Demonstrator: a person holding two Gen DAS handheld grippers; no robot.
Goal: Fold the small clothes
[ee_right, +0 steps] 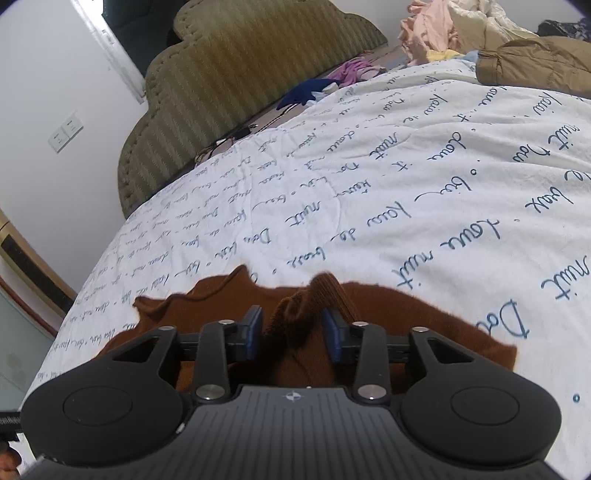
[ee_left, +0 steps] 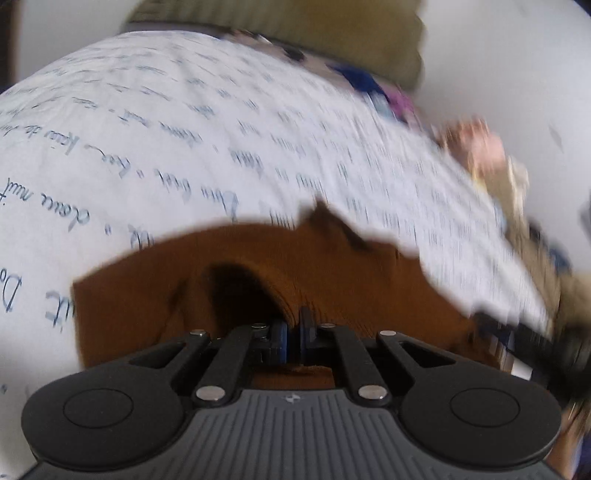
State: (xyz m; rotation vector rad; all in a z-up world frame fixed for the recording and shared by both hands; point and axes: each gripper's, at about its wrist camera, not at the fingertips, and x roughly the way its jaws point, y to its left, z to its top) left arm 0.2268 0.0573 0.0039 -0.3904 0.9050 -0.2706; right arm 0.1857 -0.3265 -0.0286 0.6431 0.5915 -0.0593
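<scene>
A small brown knit garment (ee_left: 369, 280) lies on the white bedcover with blue script (ee_left: 166, 140). The left wrist view is blurred by motion. In it my left gripper (ee_left: 295, 332) is shut on a raised ribbed fold of the brown garment, its blue pads almost together. In the right wrist view the same brown garment (ee_right: 424, 325) spreads over the bedcover (ee_right: 406, 166). My right gripper (ee_right: 293, 328) stands open around a bunched ribbed part of it. The cloth rises between the blue pads (ee_right: 255, 326), which do not press on it.
An olive padded headboard (ee_right: 240, 81) runs along the bed's far side. Dark blue and purple clothes (ee_right: 306, 92) lie by it. A heap of pale clothes (ee_right: 461, 26) and a khaki garment (ee_right: 535, 66) sit at the far right. A wall switch (ee_right: 66, 131) is at left.
</scene>
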